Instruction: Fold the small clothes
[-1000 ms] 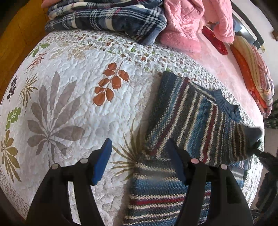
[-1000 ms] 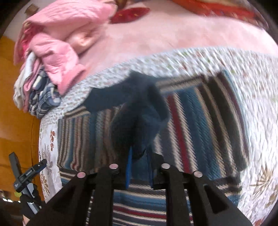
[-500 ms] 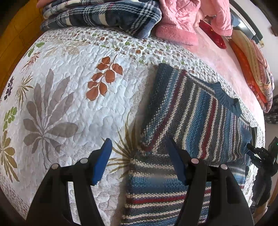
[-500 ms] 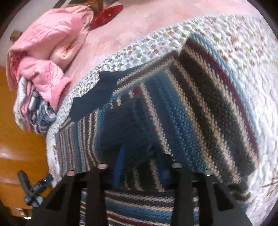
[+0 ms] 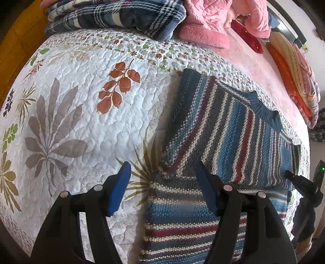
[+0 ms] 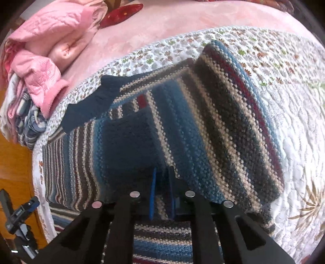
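Observation:
A knitted sweater (image 5: pixel 223 132) striped in blue, maroon and cream lies on the leaf-patterned quilt (image 5: pixel 71 105). One part of it is folded over the rest. My left gripper (image 5: pixel 163 182) hovers open over the sweater's near left edge, holding nothing. In the right wrist view the sweater (image 6: pixel 213 121) fills the middle, its dark blue cuff (image 6: pixel 91 105) lying flat at the left. My right gripper (image 6: pixel 162 193) is shut, with knit fabric between its narrow blue pads (image 6: pixel 152 195). The left wrist view shows it as a black tip (image 5: pixel 300 182) at the sweater's right edge.
A plaid blanket (image 5: pixel 121 18) and pink clothes (image 5: pixel 203 24) are piled at the far side of the bed. Striped orange bedding (image 5: pixel 294 81) lies at the right. Wooden floor (image 6: pixel 16 172) and a small black stand (image 6: pixel 18 213) are left of the bed.
My right gripper carried the fabric across the sweater, and it now lies flatter. Its jaws spread half a second ago and are narrow again. The left gripper stayed open and shifted slightly.

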Demonstrator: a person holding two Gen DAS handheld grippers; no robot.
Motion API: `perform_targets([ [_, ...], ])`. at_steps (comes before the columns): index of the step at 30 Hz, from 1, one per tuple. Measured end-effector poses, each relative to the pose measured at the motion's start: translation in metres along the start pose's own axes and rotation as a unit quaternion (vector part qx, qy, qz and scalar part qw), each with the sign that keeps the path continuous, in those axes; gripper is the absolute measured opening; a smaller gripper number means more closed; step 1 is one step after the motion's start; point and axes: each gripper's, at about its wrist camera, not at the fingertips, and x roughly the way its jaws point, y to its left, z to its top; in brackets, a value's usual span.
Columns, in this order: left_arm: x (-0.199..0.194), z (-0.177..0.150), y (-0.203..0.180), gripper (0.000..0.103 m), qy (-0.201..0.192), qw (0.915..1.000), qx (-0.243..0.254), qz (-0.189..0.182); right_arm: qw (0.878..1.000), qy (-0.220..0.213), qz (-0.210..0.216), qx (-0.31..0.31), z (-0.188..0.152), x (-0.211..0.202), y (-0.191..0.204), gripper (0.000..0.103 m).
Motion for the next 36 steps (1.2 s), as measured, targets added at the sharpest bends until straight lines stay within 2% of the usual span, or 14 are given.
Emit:
perform_targets([
  [2, -0.003, -0.003, -0.001, 0.065, 0.002, 1.0000, -0.001, -0.002, 1.000, -0.002, -0.006, -0.005, -0.004, -0.010, 0.003, 0.022],
  [5, -0.013, -0.014, -0.005, 0.065, 0.004, 1.0000, 0.008, -0.005, 1.000, -0.011, 0.006, -0.019, -0.020, -0.039, 0.002, 0.024],
  [8, -0.031, -0.033, -0.014, 0.068, 0.007, 0.9995, 0.030, 0.006, 0.999, -0.016, 0.017, -0.037, -0.045, -0.078, -0.001, 0.041],
  [11, -0.050, -0.067, -0.025, 0.073, 0.011, 0.9984, 0.054, 0.009, 0.998, -0.016, 0.004, -0.062, -0.076, -0.113, -0.006, 0.052],
  [13, -0.055, -0.094, -0.030, 0.073, 0.030, 0.9972, 0.068, 0.008, 0.998, -0.017, 0.008, -0.064, -0.101, -0.130, -0.014, 0.058],
  [17, -0.069, -0.152, -0.027, 0.075, 0.055, 0.9963, 0.062, -0.023, 0.999, -0.015, 0.009, -0.051, -0.150, -0.142, -0.038, 0.059],
  [21, -0.069, -0.207, -0.009, 0.076, 0.076, 0.9959, 0.048, 0.001, 0.999, 0.002, -0.008, -0.047, -0.191, -0.141, -0.056, 0.059],
  [24, -0.064, -0.233, 0.005, 0.077, 0.098, 0.9948, 0.025, 0.013, 0.999, 0.028, -0.019, -0.038, -0.224, -0.135, -0.071, 0.060],
  [28, -0.055, -0.259, 0.021, 0.077, 0.129, 0.9913, -0.002, 0.026, 0.998, 0.055, -0.030, -0.015, -0.250, -0.129, -0.086, 0.060],
  [30, -0.052, -0.267, 0.024, 0.077, 0.136, 0.9904, -0.011, 0.025, 0.997, 0.068, -0.043, -0.013, -0.260, -0.127, -0.090, 0.063],
  [36, -0.034, -0.284, 0.025, 0.077, 0.166, 0.9858, -0.013, 0.026, 0.992, 0.119, -0.038, -0.003, -0.289, -0.104, -0.089, 0.063],
])
